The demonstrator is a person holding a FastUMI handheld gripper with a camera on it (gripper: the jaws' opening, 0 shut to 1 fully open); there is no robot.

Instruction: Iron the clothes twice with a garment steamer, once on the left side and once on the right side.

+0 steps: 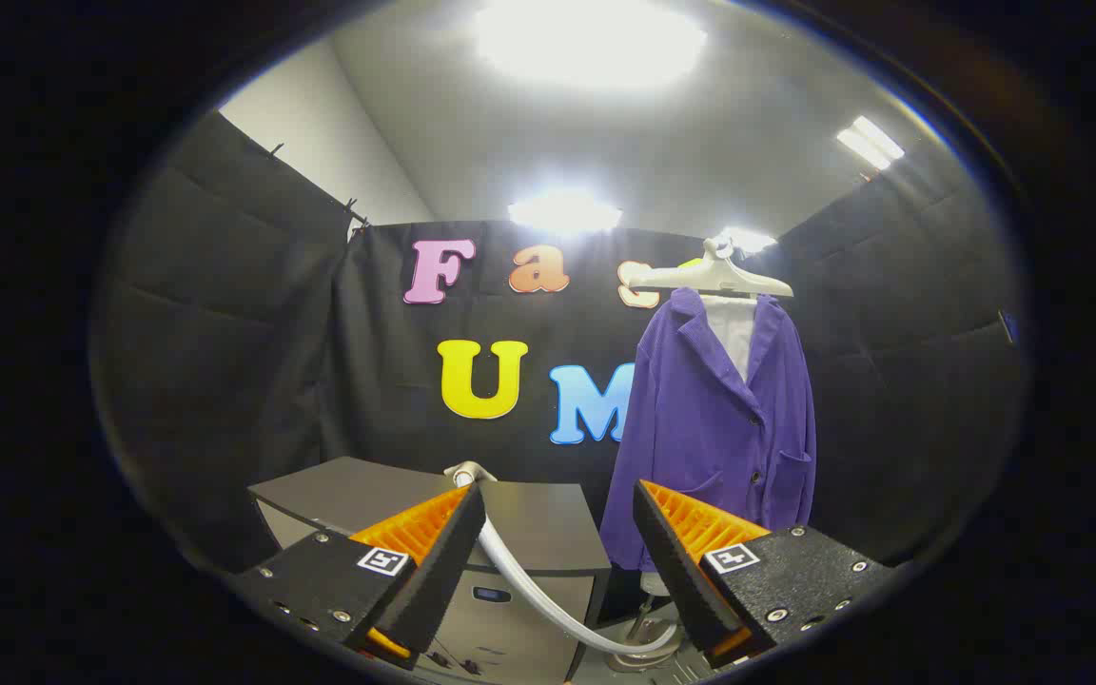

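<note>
A purple jacket is hanging on a pale plastic hanger against the booth's black cloth wall, beyond the gripper's fingers and a little toward the right-hand finger. The jacket is showing a notched collar lying open, dark buttons running down its front, and a patch pocket low on one side; its fabric is hanging fairly smooth, with soft folds near the hem. Inside the open collar a white garment is showing. The hem is dropping behind the tip of the right-hand finger.

The gripper is holding its two fingers spread wide apart, with nothing between them. Each finger's base is carrying a small square black-and-white marker; no brand name or other writing is legible on jacket or gripper.

Just ahead of the left-hand finger a dark-topped cabinet is standing, its grey front bearing a small dark slot. A pale steamer hose is rising at the cabinet's top edge by the left fingertip and curving down across the gap between the fingers toward a round base on the floor, where a thin upright pole is standing below the jacket.
</note>
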